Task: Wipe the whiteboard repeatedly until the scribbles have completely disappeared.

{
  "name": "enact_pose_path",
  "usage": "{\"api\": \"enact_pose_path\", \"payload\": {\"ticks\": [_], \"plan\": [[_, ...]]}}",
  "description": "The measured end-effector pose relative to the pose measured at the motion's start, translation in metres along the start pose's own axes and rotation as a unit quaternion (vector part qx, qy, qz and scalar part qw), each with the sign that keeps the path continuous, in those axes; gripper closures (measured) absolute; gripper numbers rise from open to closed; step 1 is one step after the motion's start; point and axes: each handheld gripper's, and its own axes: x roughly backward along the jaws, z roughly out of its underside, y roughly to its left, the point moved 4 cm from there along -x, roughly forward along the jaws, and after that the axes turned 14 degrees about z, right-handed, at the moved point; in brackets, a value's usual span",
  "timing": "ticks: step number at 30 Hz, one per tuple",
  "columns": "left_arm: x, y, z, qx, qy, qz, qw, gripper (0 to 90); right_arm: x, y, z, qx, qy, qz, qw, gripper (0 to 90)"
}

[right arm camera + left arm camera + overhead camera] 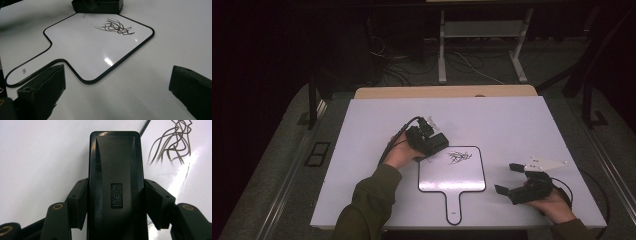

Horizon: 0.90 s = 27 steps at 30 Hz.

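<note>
A small whiteboard paddle (452,179) with a black rim and a handle lies on the white table, handle toward me. Dark scribbled lines (459,157) mark its upper part. My left gripper (432,141) is at the board's top left corner, shut on a black "deli" eraser (115,170) that it holds flat between its jaws. The scribble (172,142) lies just right of the eraser's tip. My right gripper (507,178) rests open on the table right of the board. Its jaws stand wide apart with nothing between them, facing the board (95,52), the scribble (115,26) and the eraser (97,6).
The white tabletop (512,120) has free room on all sides of the board. A wooden edge (442,92) runs along its far side. Behind it, desk legs (442,45) and cables lie on a dark floor.
</note>
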Motion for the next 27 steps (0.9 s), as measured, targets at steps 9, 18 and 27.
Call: {"api": "enact_pose_path", "payload": {"ticks": [9,18,27], "plan": [[-0.002,-0.023,0.003,-0.028,0.012,0.012,0.9995,39.1,0.0,0.0,0.0,0.001,0.0,0.0,1.0,0.0],[0.005,-0.002,0.01,-0.001,-0.002,-0.001,1.0,39.1,0.0,0.001,0.0,0.001,0.001,0.0,1.0,0.0],[0.006,-0.01,0.012,-0.008,0.011,-0.003,0.9999,39.1,0.0,0.0,0.0,0.0,0.001,0.0,1.0,0.0]]}}
